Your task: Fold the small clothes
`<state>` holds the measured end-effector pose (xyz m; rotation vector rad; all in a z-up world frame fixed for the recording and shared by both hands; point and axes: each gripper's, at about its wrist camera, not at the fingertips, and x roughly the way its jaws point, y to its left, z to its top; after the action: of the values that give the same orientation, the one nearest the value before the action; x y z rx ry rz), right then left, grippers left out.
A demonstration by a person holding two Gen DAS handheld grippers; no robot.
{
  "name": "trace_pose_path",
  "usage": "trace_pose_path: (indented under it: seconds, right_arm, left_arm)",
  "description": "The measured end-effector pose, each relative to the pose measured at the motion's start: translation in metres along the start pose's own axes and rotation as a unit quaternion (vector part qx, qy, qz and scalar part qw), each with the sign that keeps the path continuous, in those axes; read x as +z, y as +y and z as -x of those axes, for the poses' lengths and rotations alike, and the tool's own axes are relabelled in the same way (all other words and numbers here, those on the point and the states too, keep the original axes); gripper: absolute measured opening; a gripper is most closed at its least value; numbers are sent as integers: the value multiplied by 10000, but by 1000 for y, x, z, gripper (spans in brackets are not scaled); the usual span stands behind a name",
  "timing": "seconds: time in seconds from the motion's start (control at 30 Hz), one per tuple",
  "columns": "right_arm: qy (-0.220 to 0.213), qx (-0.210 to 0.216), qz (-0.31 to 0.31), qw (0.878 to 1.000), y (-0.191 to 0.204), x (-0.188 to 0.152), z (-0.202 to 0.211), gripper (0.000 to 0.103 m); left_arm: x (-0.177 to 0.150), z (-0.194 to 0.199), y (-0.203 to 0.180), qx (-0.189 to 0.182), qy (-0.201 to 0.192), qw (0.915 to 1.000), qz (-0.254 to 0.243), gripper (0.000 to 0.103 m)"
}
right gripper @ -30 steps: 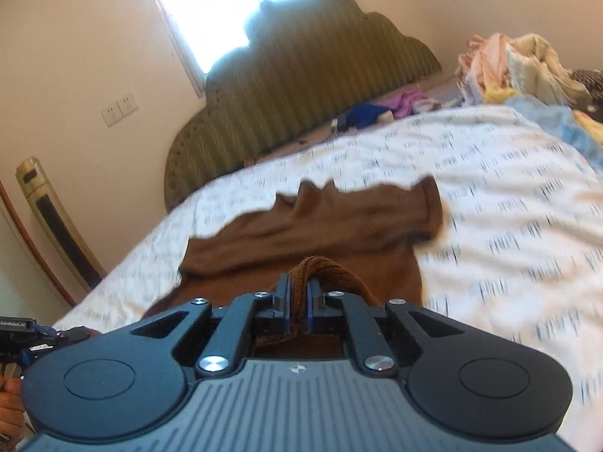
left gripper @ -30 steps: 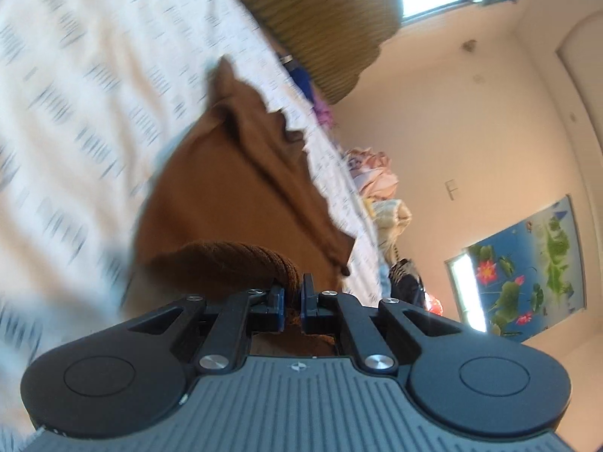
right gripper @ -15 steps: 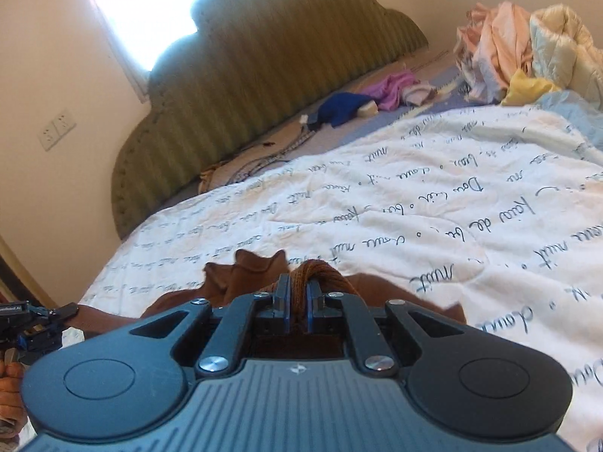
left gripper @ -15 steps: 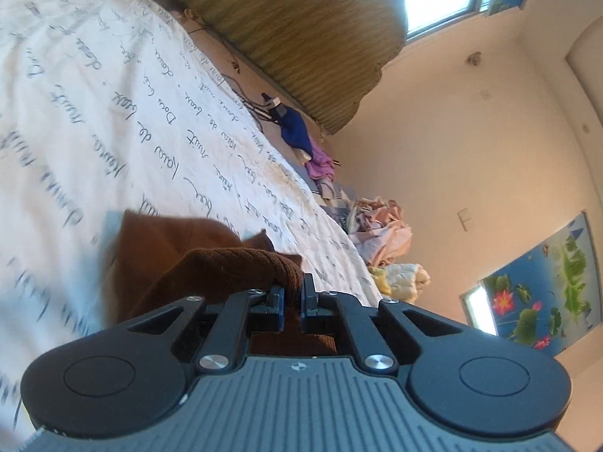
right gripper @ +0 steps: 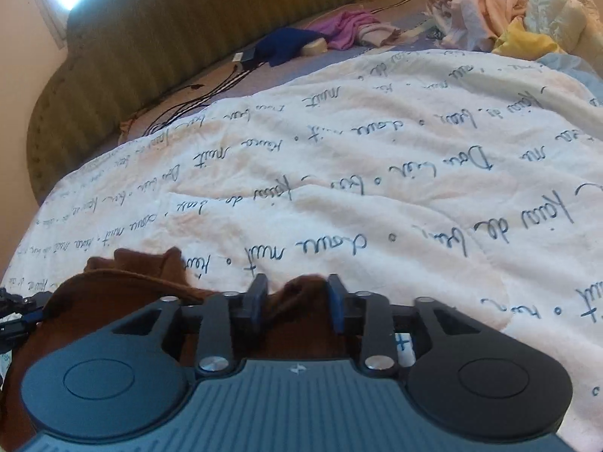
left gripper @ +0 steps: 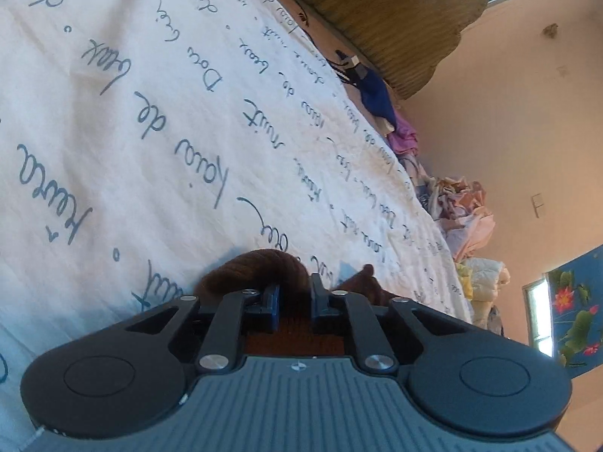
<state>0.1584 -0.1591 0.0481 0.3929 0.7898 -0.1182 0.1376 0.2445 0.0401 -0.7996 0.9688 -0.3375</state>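
A small brown knit garment (right gripper: 124, 293) lies on the white bedspread (right gripper: 377, 188) printed with dark script, low in the right wrist view and mostly hidden under the gripper body. My right gripper (right gripper: 297, 295) stands open, a ridge of the brown cloth loose between its fingers. In the left wrist view a bunched roll of the same garment (left gripper: 256, 267) sits on the bedspread (left gripper: 150, 132) at my left gripper (left gripper: 294, 293). Its jaws are parted a little, with cloth lying in the gap.
A green padded headboard (right gripper: 169, 37) runs along the far side, with dark cables (right gripper: 196, 101) and blue and purple clothes (right gripper: 286, 43) in front of it. A pile of pale clothes (right gripper: 501, 3) sits at the far right corner. A flower poster (left gripper: 576, 301) hangs on the wall.
Both grippers carried the garment's edge forward and down over itself onto the bed. Both were shut on the cloth; now both have opened, the right one wider.
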Motion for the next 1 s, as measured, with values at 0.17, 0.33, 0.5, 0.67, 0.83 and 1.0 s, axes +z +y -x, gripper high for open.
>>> trace_pose_path:
  seconds: [0.17, 0.33, 0.5, 0.67, 0.83, 1.0]
  right_arm:
    - [-741, 342, 559, 9951, 2, -6, 65, 84]
    - [-818, 1036, 1235, 9835, 9, -53, 98, 84]
    - [-284, 956, 2089, 9728, 51, -80, 64, 84]
    - [196, 247, 2170, 9757, 40, -90, 40, 92]
    - [-326, 800, 2094, 9740, 34, -108, 112, 93]
    - [488, 578, 3035, 9498, 33, -164, 106, 93]
  left_arm:
    - [-1, 36, -10, 590, -752, 9952, -189, 65]
    - [-57, 99, -54, 429, -1379, 9820, -1217, 94]
    - [-114, 71, -73, 443, -731, 9842, -1553, 93]
    - [-141, 44, -49, 1146, -743, 9550, -2632, 87]
    - [-161, 83, -66, 1235, -887, 9517, -2667, 96]
    - [-190, 87, -47, 1533, -504, 9466, -2789, 90]
